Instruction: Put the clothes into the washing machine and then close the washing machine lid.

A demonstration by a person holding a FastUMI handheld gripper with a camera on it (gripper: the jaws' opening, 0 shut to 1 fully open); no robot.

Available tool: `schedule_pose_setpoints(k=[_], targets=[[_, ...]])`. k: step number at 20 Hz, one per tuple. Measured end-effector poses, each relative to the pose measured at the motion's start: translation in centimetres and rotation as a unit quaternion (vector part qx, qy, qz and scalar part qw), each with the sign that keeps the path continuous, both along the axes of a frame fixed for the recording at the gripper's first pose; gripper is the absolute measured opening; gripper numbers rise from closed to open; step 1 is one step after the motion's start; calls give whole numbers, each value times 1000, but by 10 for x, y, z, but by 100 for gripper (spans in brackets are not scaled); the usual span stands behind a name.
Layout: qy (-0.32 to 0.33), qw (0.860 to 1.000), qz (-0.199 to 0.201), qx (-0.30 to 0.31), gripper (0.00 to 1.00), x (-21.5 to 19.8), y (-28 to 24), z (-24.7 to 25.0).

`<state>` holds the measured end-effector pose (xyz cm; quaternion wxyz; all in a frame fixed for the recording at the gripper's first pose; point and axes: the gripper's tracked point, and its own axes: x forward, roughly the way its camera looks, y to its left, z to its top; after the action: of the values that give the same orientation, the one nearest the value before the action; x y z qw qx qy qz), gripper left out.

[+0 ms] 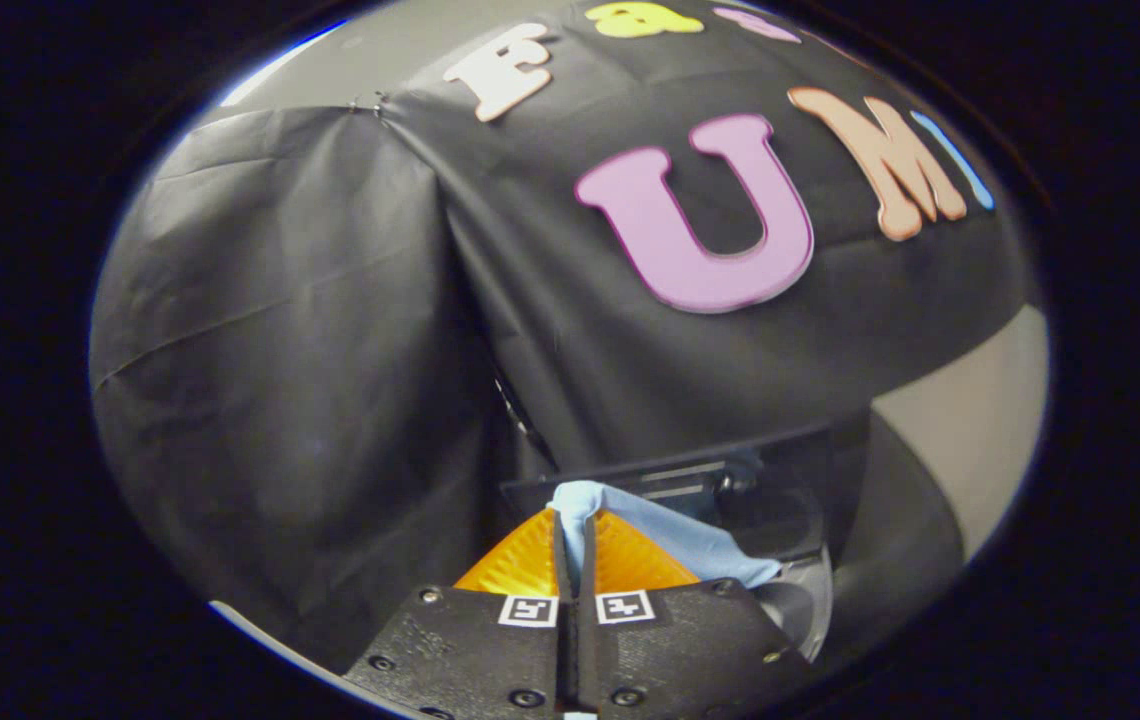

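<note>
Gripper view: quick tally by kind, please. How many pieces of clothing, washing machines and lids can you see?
Clothing: 1, a light blue cloth pinched between the fingers of the gripper
Washing machine: 1, just beyond the fingers
Lid: 1, raised open behind the cloth
Total: 3

I see my gripper (pixel 576 520) tilted a little to one side, its two fingers (pixel 530 560) pressed nearly together, clamped on a fold of cloth (pixel 670 545) at their tips.
</note>
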<state>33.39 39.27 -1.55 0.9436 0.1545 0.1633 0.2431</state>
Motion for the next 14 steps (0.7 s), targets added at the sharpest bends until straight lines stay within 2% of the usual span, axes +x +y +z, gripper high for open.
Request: schedule_pose_setpoints(k=[3, 6, 10, 14], targets=[[21, 999, -25, -6, 0, 18, 1, -35], [52, 997, -57, -18, 0, 26, -7, -93], [80, 993, -77, -40, 0, 31, -12, -156], [140, 985, -87, -60, 3, 27, -13, -222]])
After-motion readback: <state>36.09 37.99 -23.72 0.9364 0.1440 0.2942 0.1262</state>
